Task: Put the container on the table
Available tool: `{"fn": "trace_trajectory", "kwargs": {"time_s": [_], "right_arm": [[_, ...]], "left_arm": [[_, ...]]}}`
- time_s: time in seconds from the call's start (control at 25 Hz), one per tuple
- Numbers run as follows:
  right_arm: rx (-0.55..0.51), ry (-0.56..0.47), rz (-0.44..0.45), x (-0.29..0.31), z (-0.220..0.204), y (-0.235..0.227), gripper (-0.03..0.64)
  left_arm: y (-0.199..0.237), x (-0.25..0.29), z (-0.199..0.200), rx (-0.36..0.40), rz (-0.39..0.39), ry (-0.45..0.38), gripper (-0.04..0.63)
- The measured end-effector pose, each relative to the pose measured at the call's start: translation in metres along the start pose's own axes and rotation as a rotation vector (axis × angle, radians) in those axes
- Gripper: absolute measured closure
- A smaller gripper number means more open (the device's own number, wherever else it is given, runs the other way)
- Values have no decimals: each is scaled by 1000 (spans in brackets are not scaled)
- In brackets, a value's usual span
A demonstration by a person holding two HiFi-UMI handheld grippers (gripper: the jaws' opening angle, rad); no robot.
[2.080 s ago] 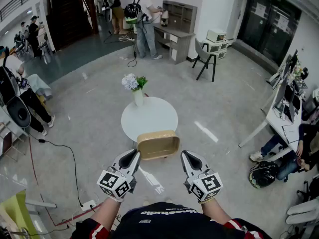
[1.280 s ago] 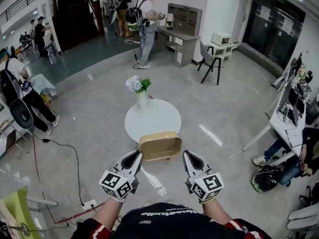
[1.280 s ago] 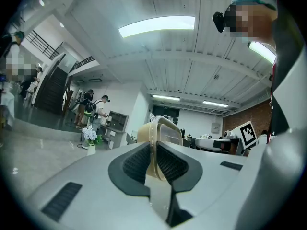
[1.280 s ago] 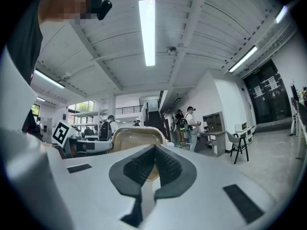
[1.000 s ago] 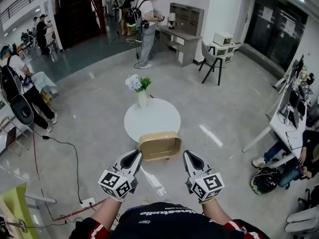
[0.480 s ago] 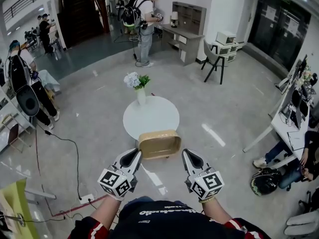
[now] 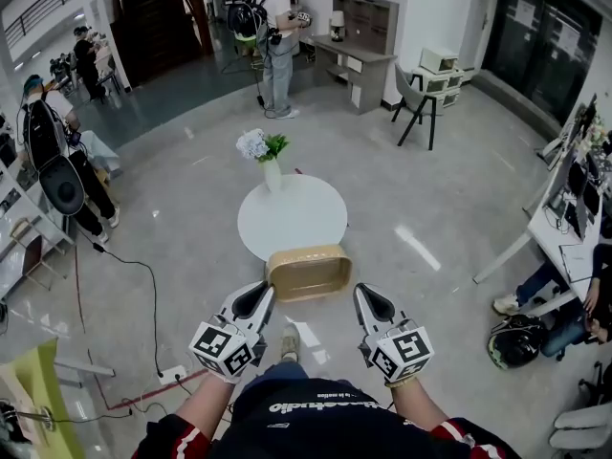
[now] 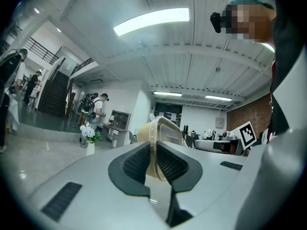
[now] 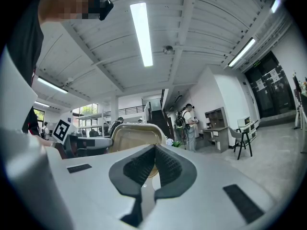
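Observation:
A tan, rounded rectangular container (image 7: pixel 308 272) hangs in the air between my two grippers, its far edge over the near rim of the round white table (image 7: pixel 293 215). My left gripper (image 7: pixel 263 292) is shut on the container's left rim (image 8: pixel 154 143). On the right rim (image 9: pixel 135 137) my right gripper (image 7: pixel 361 293) is shut as well. The container is empty and held about level. In each gripper view the thin rim passes between the dark ribbed pads (image 8: pixel 169 163).
A white vase with flowers (image 7: pixel 262 155) stands at the table's far edge. A cable (image 7: pixel 124 271) and a power strip (image 7: pixel 176 375) lie on the floor at left. People stand at the left and far back. A chair (image 7: pixel 417 105) and desks sit at right.
I have walked toward the table, which now lies closer and lower in the head view. Both grippers still hold the container the same way.

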State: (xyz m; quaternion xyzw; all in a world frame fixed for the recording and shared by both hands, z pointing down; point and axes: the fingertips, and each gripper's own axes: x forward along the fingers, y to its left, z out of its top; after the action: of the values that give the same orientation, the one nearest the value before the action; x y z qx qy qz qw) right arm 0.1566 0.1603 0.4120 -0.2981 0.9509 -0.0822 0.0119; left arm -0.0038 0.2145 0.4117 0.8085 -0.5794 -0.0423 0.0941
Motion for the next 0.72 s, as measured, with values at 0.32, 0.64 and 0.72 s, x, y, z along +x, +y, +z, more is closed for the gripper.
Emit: {"fn": "trace_trajectory", "kwargs": {"time_s": [0.32, 0.64, 0.72], "right_arm": [[-9, 29, -33, 17, -7, -30, 601], [-30, 46, -18, 87, -6, -48, 601], [-37, 58, -18, 108, -9, -56, 601]], "left_arm": [[24, 34, -9, -28, -1, 15, 543], [81, 71, 0, -33, -2, 4, 541], [101, 85, 4, -35, -3, -4, 543]]}}
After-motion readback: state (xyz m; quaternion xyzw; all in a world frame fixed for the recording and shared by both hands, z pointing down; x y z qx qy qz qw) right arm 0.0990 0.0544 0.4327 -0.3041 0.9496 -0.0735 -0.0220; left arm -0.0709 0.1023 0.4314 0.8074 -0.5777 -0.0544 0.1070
